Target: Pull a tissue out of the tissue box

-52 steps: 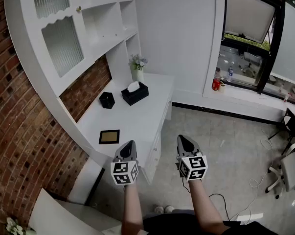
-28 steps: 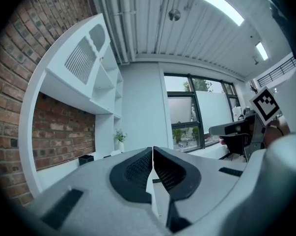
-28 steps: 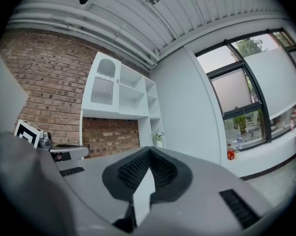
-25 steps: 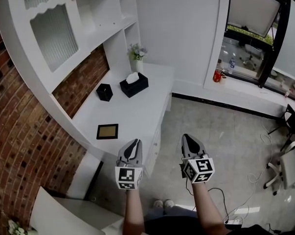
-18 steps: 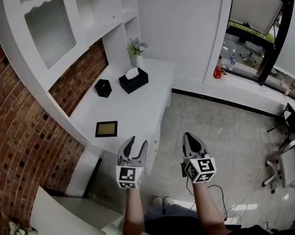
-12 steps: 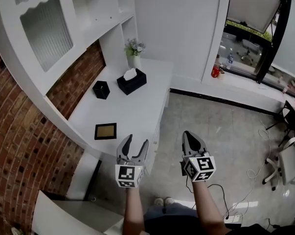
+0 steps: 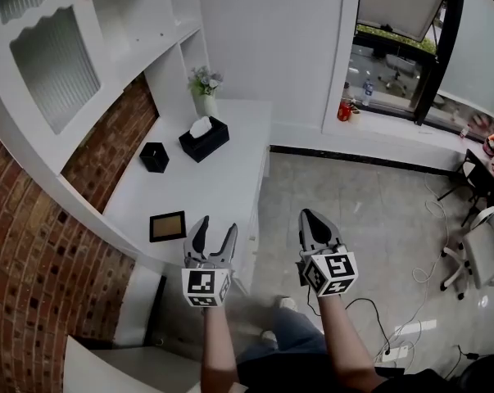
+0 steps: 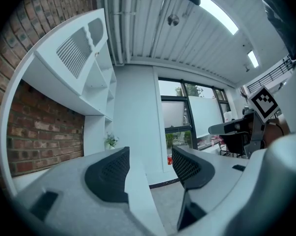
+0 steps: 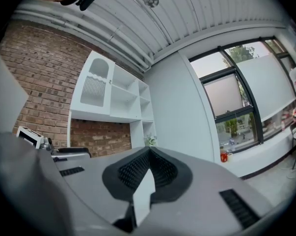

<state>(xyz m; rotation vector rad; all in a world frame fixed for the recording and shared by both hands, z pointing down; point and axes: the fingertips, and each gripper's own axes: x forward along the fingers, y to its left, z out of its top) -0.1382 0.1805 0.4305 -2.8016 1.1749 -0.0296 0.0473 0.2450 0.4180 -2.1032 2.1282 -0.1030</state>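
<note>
White desk [image 7: 222, 182] bears a black rectangular tissue box [image 7: 207, 141].

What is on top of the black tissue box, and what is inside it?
A white tissue sticks up from the top of the tissue box. Its black walls hide whatever lies inside.

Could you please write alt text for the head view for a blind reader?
A person holds two tools before a white desk: the left tool has just been opening its jaws, nothing between them; the right tool is shut. Far along the desk sits a black tissue box with a white tissue sticking up.
</note>
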